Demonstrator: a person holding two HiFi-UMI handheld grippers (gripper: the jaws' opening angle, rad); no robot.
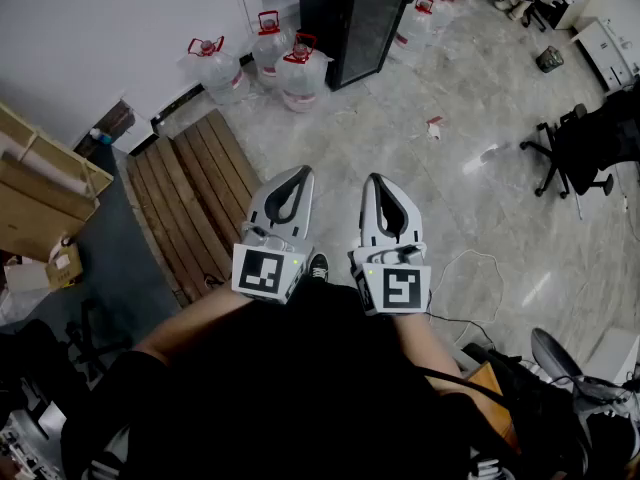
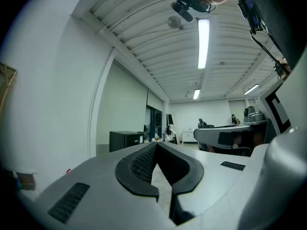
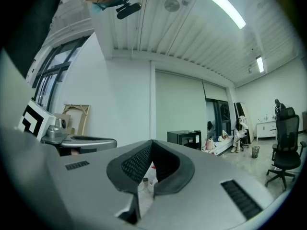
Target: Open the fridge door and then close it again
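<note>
Collision with clear red-capped water jugs is risked beside the tall black fridge; grey left gripper and right gripper are closed, empty

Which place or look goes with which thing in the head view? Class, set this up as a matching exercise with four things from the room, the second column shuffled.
Things:
1. fridge
2. water jugs
3. wooden slats
4. office chair

Place or look:
a. flat on the floor, left side
b. right edge, on a star base
c. top middle, black and upright
d. clear with red handles

Pairs: 1-c, 2-d, 3-a, 4-b
</note>
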